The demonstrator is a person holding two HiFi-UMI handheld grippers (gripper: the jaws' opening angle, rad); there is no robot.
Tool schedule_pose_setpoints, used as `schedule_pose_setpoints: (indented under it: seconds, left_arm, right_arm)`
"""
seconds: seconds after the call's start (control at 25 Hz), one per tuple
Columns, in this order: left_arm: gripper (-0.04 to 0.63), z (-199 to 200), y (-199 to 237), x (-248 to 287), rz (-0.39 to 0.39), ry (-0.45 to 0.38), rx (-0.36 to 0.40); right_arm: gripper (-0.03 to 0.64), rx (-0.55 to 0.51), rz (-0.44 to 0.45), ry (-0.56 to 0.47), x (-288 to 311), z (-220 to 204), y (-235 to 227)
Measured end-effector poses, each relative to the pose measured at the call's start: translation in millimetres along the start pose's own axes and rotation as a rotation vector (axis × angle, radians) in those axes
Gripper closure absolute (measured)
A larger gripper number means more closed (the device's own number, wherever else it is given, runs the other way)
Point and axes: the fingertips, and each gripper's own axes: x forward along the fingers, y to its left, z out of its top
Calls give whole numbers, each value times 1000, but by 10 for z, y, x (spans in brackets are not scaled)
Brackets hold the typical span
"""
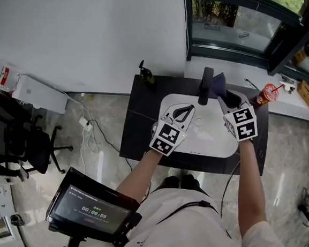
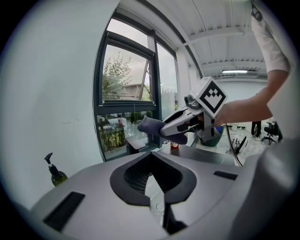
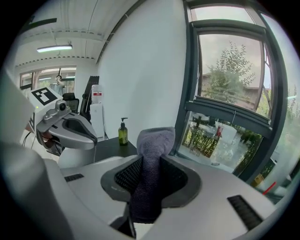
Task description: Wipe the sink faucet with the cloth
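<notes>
right gripper (image 1: 224,98) clamped on dark cloth (image 1: 218,82), cloth just beside black faucet (image 1: 205,86), left gripper (image 1: 189,112) over white sink (image 1: 210,137), jaws narrowly apart, nothing between them

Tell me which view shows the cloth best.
The right gripper view: the cloth fills its centre, clamped in the right claw, weave visible. The left gripper view shows it poking out of that claw. The head view shows only a small dark patch beside the faucet.

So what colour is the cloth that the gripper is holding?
The cloth is a dusky purple-grey. It shows best in the right gripper view.
</notes>
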Motion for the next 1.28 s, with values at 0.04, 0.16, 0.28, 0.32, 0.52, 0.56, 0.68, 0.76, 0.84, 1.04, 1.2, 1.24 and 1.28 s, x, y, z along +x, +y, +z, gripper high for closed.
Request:
schedule_pose_setpoints:
  seconds: [0.04,0.16,0.28,0.32,0.52,0.56,0.68,0.76,0.84,1.04,1.2,1.24,1.28]
  left_arm:
    - [600,-13,9,25,-1,3,-3]
    - [600,-5,56,113,-3,6,-3]
    - [600,59,110,190,0,0,5]
    - [600,76,126,213,2,-2,8]
    - [600,72,169,309,11,11,0]
    - [600,64,159,321,9,12,-1]
    - [600,38,123,338,6,15,-11]
    - [600,20,95,334,2,16,-20]
    - [600,-7,76,308,-2,20,-23]
    - [600,-65,110,225,18,28,-34]
    - [600,-65,127,192,26,23,-38]
    - [600,-64,121,186,26,21,-38]
    - [600,-66,111,180,26,19,-40]
  right_arm:
    - [505,-14,3,4,42,15,-24]
    - [505,-64,7,5,180,131,-141]
    - [505,-124,5,-2,304,293,-272]
    - [505,-140,8,-5,342,343,-307]
    - [505,-210,33,3,581,452,-453]
    - [505,-239,36,17,639,442,-477]
    - [505,-368,42,71,826,370,-528]
    - [505,-433,45,96,926,316,-561]
    - [505,-467,44,120,993,259,-592]
    - [505,-561,63,157,1063,220,-602]
    - [505,-672,164,182,1007,205,-435]
    - [505,-689,193,186,967,184,-372]
    - [505,-703,221,190,921,155,-306]
